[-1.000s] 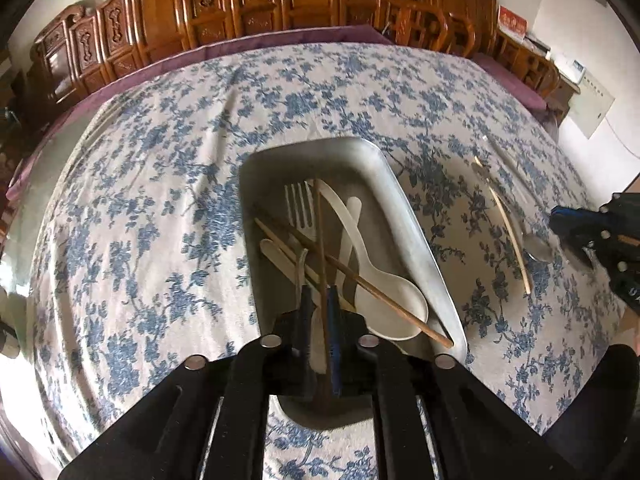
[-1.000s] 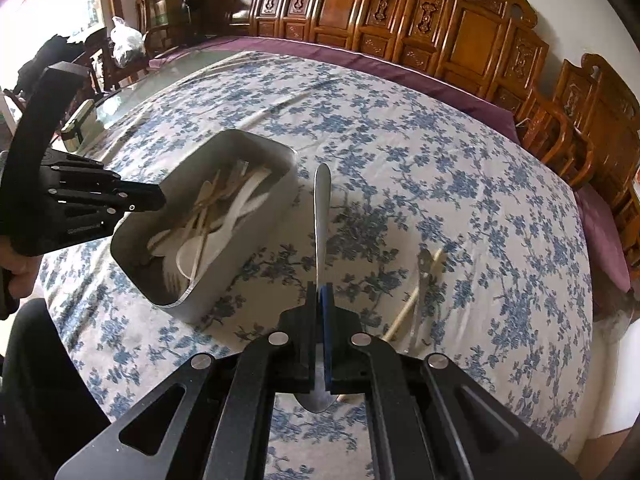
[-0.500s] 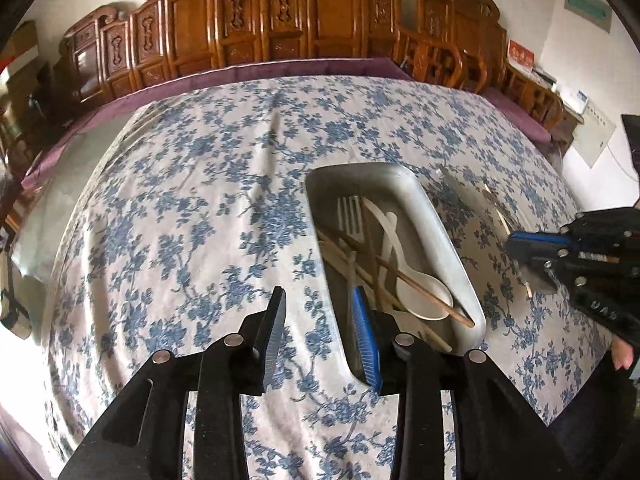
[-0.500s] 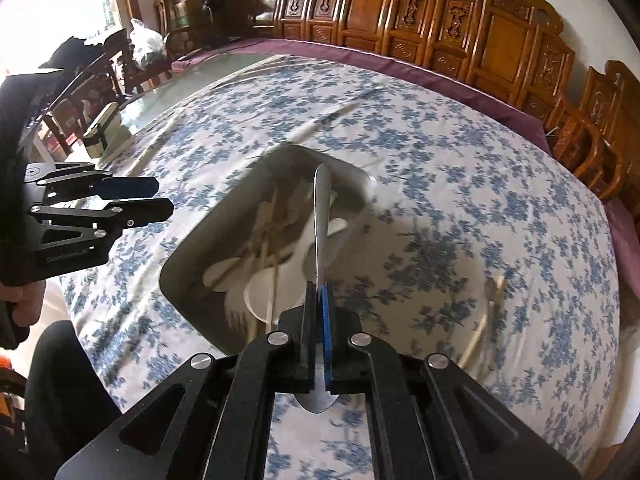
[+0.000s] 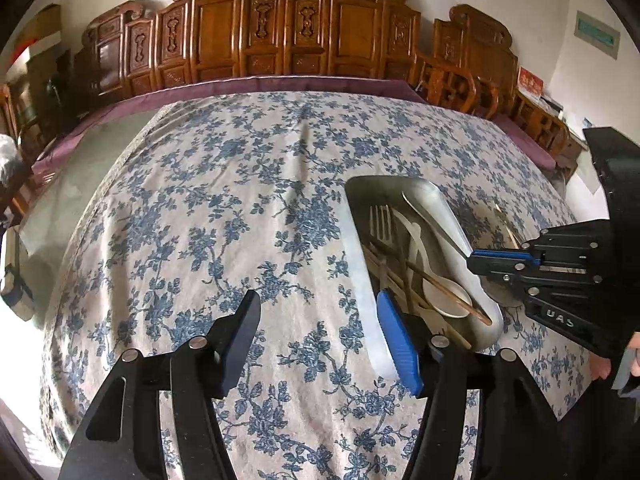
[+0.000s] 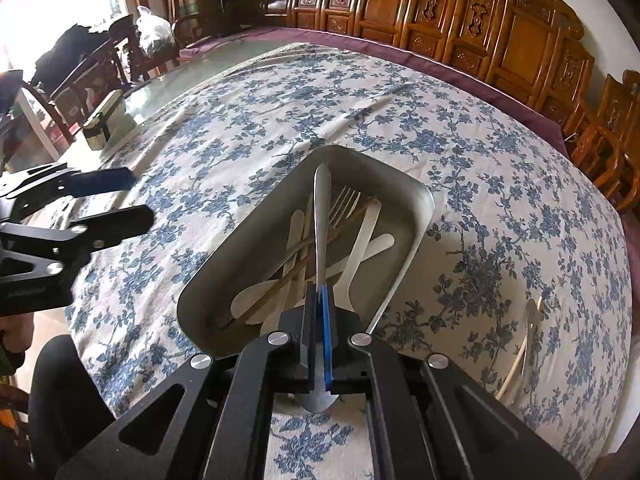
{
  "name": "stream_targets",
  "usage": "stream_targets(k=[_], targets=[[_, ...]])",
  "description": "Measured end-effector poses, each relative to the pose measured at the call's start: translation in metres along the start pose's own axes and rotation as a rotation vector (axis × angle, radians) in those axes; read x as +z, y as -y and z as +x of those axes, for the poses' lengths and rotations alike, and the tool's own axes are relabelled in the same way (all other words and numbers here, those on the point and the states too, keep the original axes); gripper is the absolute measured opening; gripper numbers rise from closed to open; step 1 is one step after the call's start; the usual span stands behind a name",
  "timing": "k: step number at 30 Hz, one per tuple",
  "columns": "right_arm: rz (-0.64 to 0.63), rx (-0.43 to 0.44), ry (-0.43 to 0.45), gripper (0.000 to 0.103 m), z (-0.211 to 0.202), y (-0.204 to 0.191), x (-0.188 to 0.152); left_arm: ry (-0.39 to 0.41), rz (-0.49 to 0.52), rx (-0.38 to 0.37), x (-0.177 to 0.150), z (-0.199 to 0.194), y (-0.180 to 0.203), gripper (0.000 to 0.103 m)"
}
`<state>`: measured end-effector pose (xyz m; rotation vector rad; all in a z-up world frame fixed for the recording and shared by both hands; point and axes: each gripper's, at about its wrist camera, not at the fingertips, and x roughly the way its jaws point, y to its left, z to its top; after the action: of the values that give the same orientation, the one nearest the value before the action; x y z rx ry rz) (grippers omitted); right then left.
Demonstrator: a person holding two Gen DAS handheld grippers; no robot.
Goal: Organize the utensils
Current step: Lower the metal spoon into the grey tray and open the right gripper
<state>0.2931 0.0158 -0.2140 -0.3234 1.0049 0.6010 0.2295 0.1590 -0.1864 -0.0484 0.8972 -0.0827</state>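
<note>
Spoon [image 6: 320,224] handle pts away, lengthwise over tray [image 6: 404,184].

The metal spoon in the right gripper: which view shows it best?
The right wrist view: the metal spoon runs up the middle, clamped in the shut right gripper, its handle over the metal tray. The left wrist view shows only the handle slanting over the tray's rim; the bowl is hidden behind the gripper.

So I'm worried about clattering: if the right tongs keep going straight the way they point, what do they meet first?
Probably the metal tray. The right tongs, shut on a metal spoon, point down into it, so the spoon's handle tip would likely touch the fork and chopsticks lying inside first; depth is unclear.
</note>
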Motion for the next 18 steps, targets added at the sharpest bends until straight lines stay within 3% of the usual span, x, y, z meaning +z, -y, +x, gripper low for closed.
stream_targets(k=[12, 18], targets=[[0.036, -0.020, -0.020, 0.004, 0.030, 0.002, 0.025, 0.026, -0.032, 0.002, 0.006, -0.012, -0.010, 0.065], [0.045, 0.020, -0.025, 0.002, 0.034, -0.008, 0.021, 0.049, -0.025, 0.001, 0.009, -0.020, -0.005, 0.066]])
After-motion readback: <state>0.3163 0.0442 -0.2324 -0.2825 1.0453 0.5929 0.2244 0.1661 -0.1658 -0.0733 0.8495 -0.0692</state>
